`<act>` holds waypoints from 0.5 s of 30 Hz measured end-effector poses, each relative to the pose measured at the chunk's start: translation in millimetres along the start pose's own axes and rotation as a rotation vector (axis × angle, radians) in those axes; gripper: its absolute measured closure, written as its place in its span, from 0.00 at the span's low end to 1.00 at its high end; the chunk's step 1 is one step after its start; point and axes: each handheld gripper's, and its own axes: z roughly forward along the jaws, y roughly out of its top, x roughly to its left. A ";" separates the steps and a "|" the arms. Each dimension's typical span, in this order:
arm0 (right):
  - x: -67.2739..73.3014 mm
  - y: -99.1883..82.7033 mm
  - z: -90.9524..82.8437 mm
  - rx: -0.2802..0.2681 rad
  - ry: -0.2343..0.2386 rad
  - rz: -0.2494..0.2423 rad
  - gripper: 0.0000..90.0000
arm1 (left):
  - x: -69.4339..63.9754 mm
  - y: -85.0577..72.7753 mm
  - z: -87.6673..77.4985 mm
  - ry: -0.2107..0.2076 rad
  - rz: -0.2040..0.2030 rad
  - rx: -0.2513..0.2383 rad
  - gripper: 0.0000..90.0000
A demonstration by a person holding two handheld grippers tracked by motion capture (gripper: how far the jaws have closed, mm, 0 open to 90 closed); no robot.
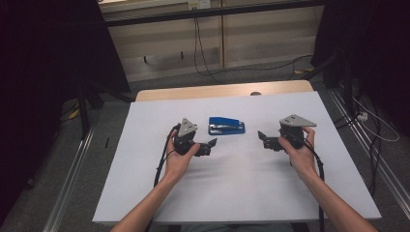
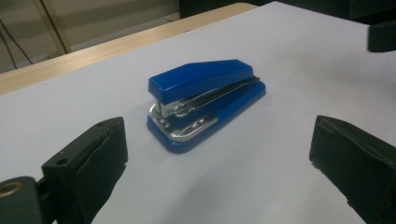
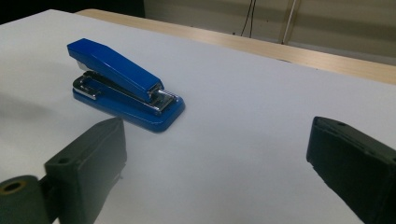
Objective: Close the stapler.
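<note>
A blue stapler (image 1: 226, 125) with a chrome inner arm lies flat on the white table top (image 1: 241, 193), near its middle. My left gripper (image 1: 211, 143) is just left of it and a little nearer the person, jaws wide apart with nothing between them. In the left gripper view the stapler (image 2: 205, 100) sits beyond the open gripper (image 2: 219, 154). My right gripper (image 1: 261, 137) is to the stapler's right, also open and empty. From the right gripper view the stapler (image 3: 123, 84) lies to the upper left, ahead of the gripper (image 3: 215, 158).
A wooden strip (image 1: 222, 91) runs along the table's far edge. Cables (image 1: 200, 48) hang by the wall behind, and metal rails (image 1: 72, 183) run along the floor on both sides. White surface lies bare in front of both hands.
</note>
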 end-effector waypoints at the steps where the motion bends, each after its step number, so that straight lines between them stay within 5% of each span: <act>1: 0.1 -0.5 -1.9 -0.002 -0.001 0.001 0.06 | 0.7 -0.9 -2.5 0.002 -0.011 -0.007 0.05; 15: 3.2 -6.1 -24.6 -0.031 -0.006 -0.006 0.04 | -0.5 -15.0 -34.9 0.020 -0.018 -0.030 0.05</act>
